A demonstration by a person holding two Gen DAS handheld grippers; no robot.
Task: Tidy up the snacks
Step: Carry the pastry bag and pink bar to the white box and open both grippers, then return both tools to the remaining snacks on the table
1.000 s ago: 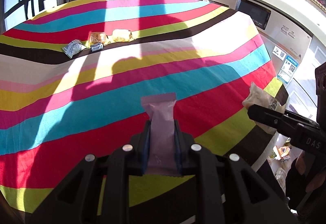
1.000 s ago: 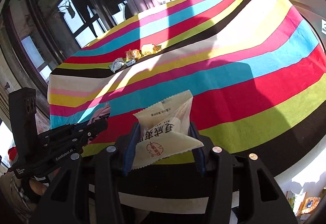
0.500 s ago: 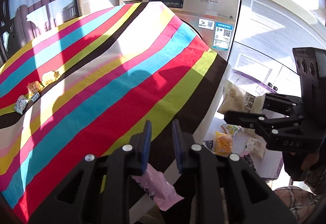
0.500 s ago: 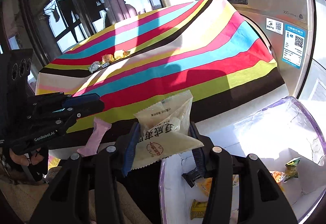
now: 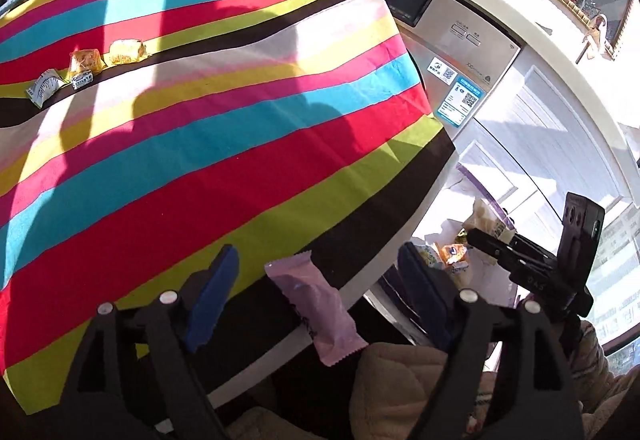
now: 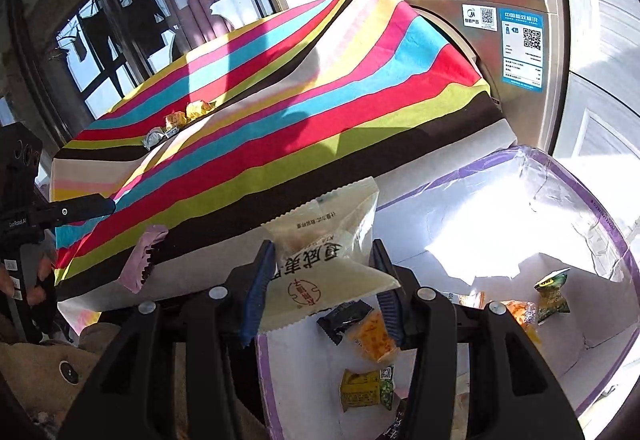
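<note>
The pink snack bar point(image 5: 316, 310) is no longer being held: a second ago it was clamped in the left gripper point(image 5: 320, 280), whose fingers are now spread wide, the bar lying loose between them. A white snack packet point(image 6: 328, 256) is still being gripped by the right gripper point(image 6: 320, 280), above the box point(image 6: 600, 208).
</note>
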